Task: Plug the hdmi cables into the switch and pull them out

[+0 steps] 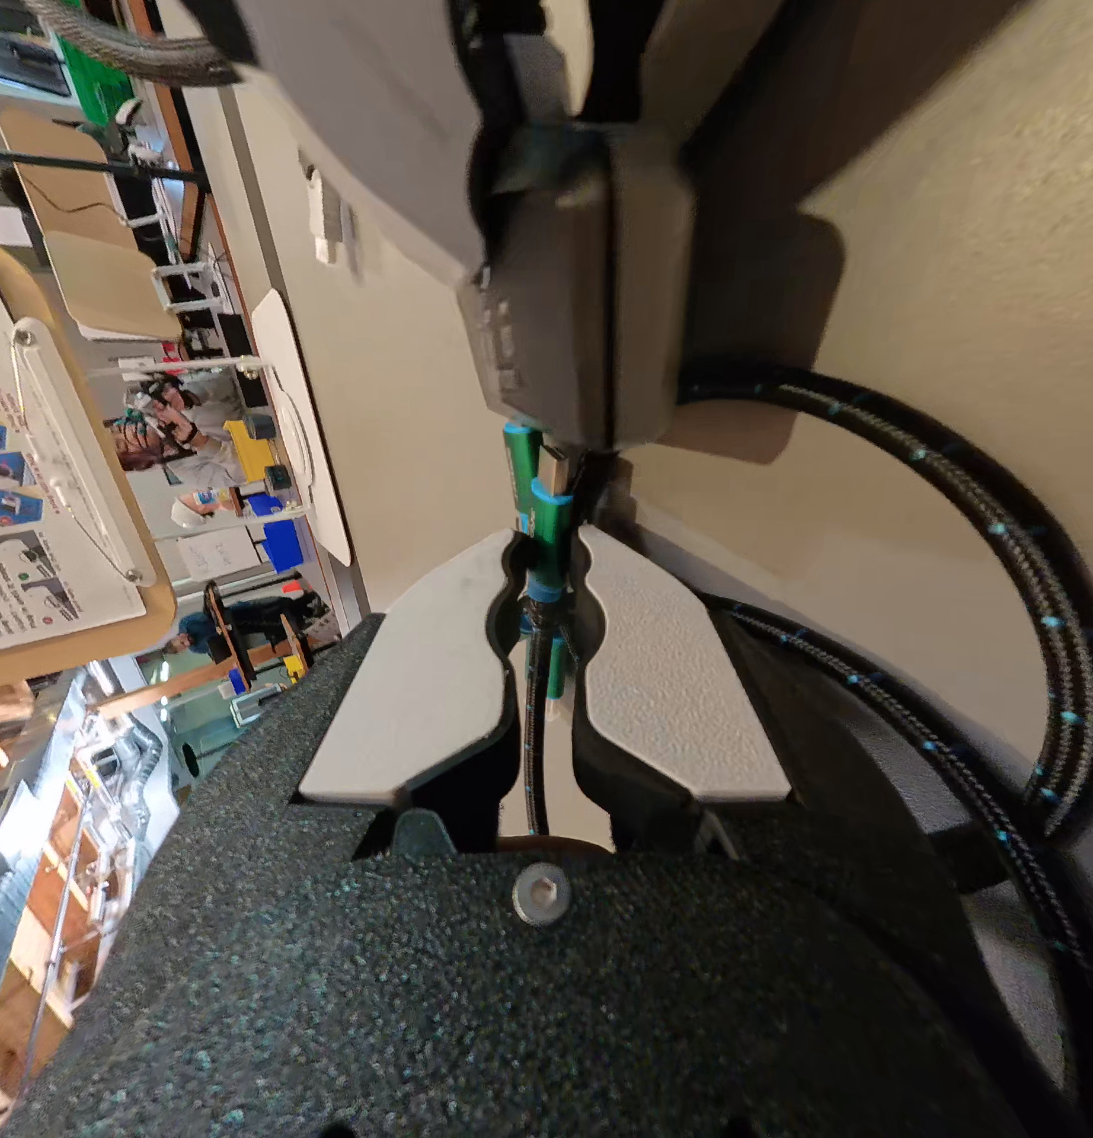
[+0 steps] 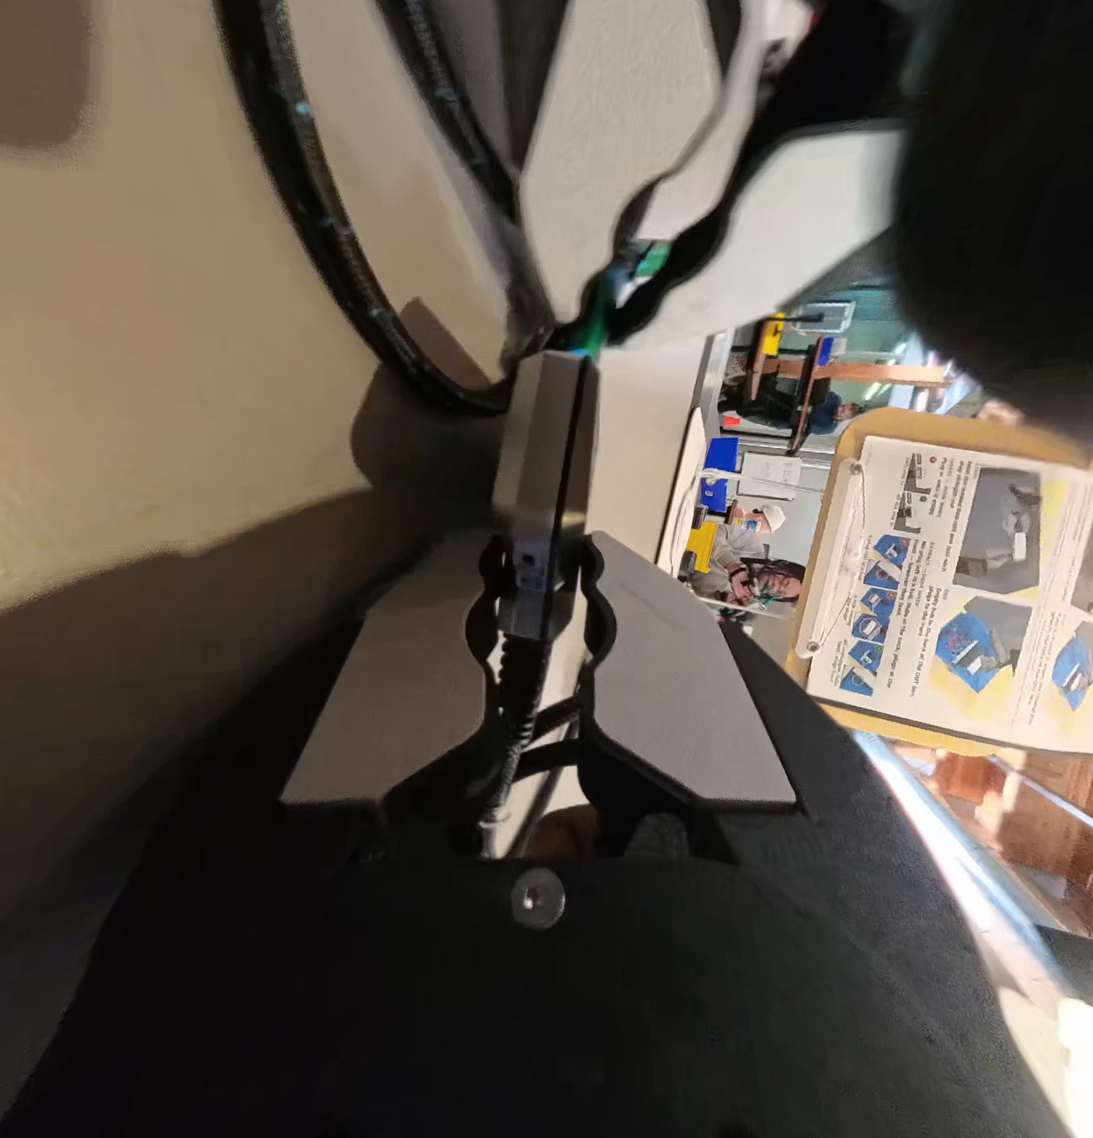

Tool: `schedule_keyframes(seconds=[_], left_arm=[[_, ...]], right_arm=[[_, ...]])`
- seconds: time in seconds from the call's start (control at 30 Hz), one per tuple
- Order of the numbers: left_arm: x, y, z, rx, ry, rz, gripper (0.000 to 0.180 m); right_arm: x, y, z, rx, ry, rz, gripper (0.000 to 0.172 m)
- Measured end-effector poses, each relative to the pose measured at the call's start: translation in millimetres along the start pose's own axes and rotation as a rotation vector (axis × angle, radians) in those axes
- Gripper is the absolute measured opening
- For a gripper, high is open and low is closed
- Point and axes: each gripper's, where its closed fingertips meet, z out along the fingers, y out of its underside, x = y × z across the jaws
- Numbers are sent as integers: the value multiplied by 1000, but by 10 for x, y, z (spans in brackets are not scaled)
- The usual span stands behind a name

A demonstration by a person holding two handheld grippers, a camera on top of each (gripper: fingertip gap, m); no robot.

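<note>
Green plug pinched in left gripper; grey hub clamped in right gripper

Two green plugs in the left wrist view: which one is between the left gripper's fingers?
The nearer green plug, its bare metal tip short of the grey hub, sits between the left gripper fingers. The farther plug reaches the hub, clear of the fingers.

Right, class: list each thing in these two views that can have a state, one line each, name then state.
Left gripper: shut on the green plug.
Green plug: metal tip bare, just short of the grey hub.
Right gripper: jaws around the grey hub's end.
Braided cable: looped, slack.
</note>
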Motion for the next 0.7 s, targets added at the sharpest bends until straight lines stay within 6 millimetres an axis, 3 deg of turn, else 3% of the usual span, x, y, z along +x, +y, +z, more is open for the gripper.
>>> schedule_keyframes(seconds=[0.1, 0.7], left_arm=[[10, -21, 1, 29, -5, 36, 13], [16, -30, -106, 67, 8, -24, 13]], right_arm=[[17, -37, -23, 70, 12, 103, 22], [40, -120, -2, 64, 87, 177, 22]])
